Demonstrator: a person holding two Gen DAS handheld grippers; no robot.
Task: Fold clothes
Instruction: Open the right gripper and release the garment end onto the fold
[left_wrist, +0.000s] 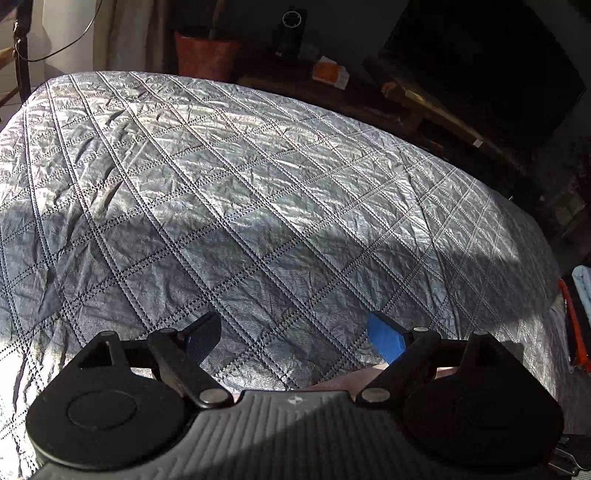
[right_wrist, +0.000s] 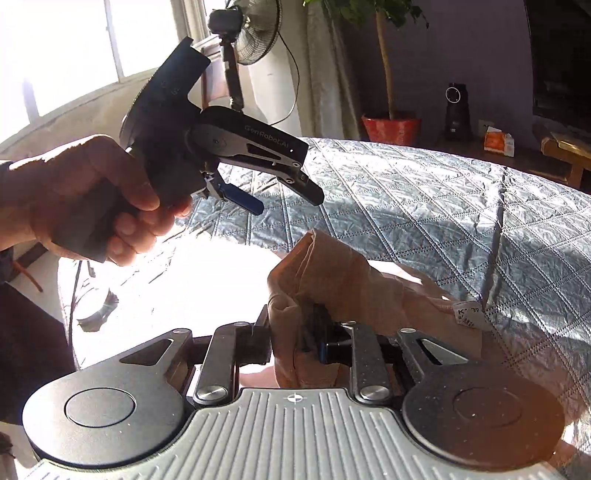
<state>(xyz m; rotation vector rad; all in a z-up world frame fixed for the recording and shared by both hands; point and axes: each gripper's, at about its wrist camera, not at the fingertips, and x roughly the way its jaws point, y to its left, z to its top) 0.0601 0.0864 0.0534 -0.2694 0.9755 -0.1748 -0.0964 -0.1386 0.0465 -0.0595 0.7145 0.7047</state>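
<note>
Left wrist view: the left gripper (left_wrist: 295, 338) hangs above a grey quilted bedspread (left_wrist: 229, 177), its jaws spread wide with nothing between them; one fingertip (left_wrist: 384, 341) is bright blue in the sun, the other sits in shadow.
Right wrist view: the right gripper (right_wrist: 295, 341) has its jaws closed tight on a bunched fold of a tan garment (right_wrist: 332, 273).
Garment: tan cloth, gathered up in a peak above the right jaws and trailing down to the right onto the bedspread (right_wrist: 461, 206); a small white label (right_wrist: 467, 314) shows at its right edge, print too small to read.
Left gripper from the right wrist view: the left gripper (right_wrist: 288, 199) is held up in the air by the person's left hand (right_wrist: 85, 199), above and to the left of the garment, apart from it, jaws open and tilted downward.
Bed: the bedspread covers the whole surface, crumpled, with stitched diamond lines; strong sunlight falls across the near-left part, washing it out.
Background: a red plant pot (right_wrist: 391, 129) with a thin trunk stands beyond the bed, a dark speaker-like device (right_wrist: 457, 110) beside it, an orange-and-white box (right_wrist: 498, 142) further right, and a standing fan (right_wrist: 258, 29) near the window.
Right edge of the left wrist view: a strip of orange and pale blue items (left_wrist: 576, 314) just off the bed, unclear what they are.
</note>
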